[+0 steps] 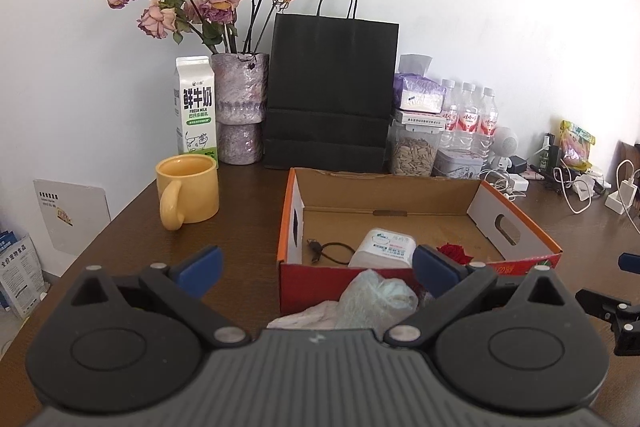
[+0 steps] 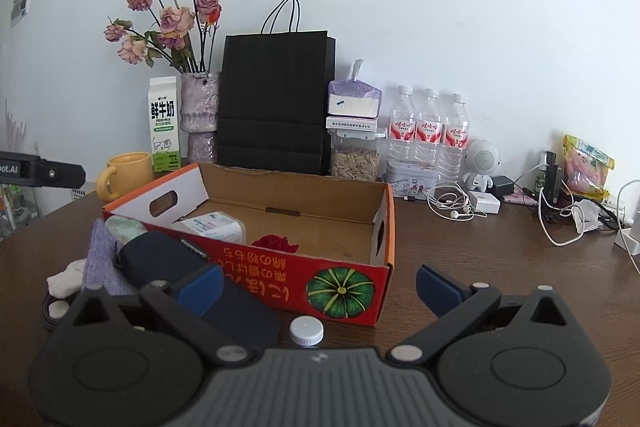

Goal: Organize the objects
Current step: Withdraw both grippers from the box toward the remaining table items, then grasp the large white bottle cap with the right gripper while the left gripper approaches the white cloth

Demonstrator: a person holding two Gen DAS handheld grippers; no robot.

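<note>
Two grippers: left gripper (image 1: 318,267) and right gripper (image 2: 320,289) are both hanging spread wide over the surface (image 2: 500,259), blue pads apart, gripping nothing.
Surface: dark brown wood grain is showing, matte with a slight sheen.
Box: box (image 2: 280,211), shallow corrugated cardboard, is sitting open-topped near both grippers; its outside is glossy red and orange, its inside raw brown, with oval handle cut-outs in the white end flaps.
Inside box: a white soft-edged tissue pack (image 1: 382,247), a crumpled red flower (image 2: 276,243) and a thin black looped cable (image 1: 328,251) are lying on the floor of the box.
Left view only: a crinkly translucent bag (image 1: 376,297) is bunching up against the box's near wall, just ahead of the left gripper; the cable is showing here alone.
Right view only: a printed green pumpkin on the box's red wall, a round ribbed white cap (image 2: 307,331) on the wood just before it, a dark fabric pouch (image 2: 172,259) and a lilac cloth (image 2: 100,259) touching the box's left corner.
Back row: a smooth yellow mug (image 1: 188,189), a waxy milk carton (image 1: 197,107), a rough purple vase (image 1: 240,107) and a matte black paper bag (image 1: 332,87) are standing along the wall.
</note>
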